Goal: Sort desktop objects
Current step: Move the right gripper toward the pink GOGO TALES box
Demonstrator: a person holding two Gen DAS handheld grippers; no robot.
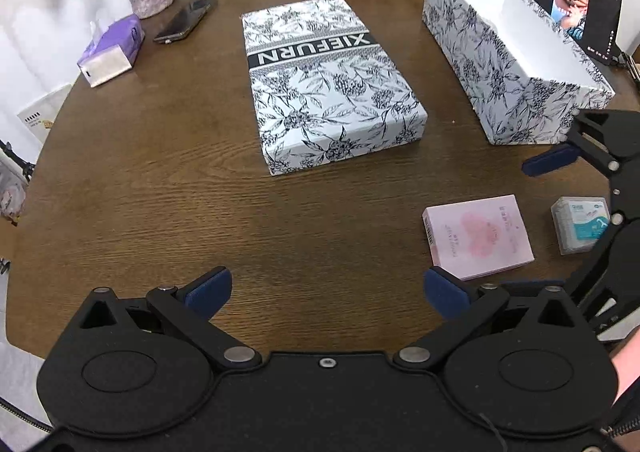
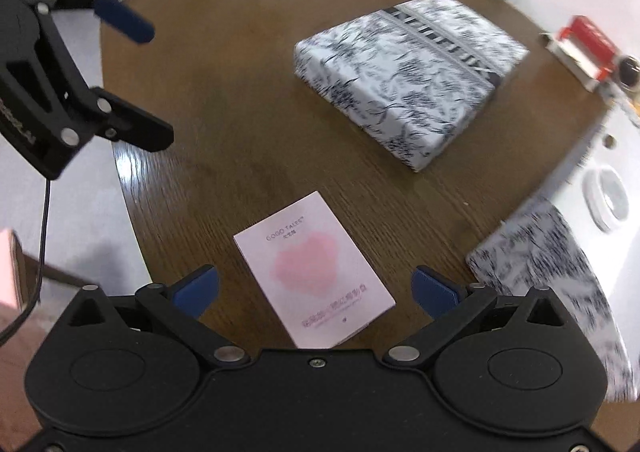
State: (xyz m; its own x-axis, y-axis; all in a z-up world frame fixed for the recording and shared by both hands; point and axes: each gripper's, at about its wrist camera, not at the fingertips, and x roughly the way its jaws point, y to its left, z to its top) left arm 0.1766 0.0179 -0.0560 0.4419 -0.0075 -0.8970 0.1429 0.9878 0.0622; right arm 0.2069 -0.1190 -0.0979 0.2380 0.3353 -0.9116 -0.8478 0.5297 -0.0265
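Sitting mid-table is the patterned lid, with the open box toward the right edge. Lying near the front-right edge, the pink card box is looking light, stiff and slick; gripping its long sides seems best. Both left tongs and right tongs are gaping, holding nothing.

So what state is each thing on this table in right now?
Left hand-held gripper: open, holding nothing.
Right hand-held gripper: open, pink booklet between its fingers, ungripped.
Floral storage box: open, lid off.
Floral lid: flat on the table.
Pink booklet: closed, lying flat.
Tablet: screen on.
Phone: screen dark.
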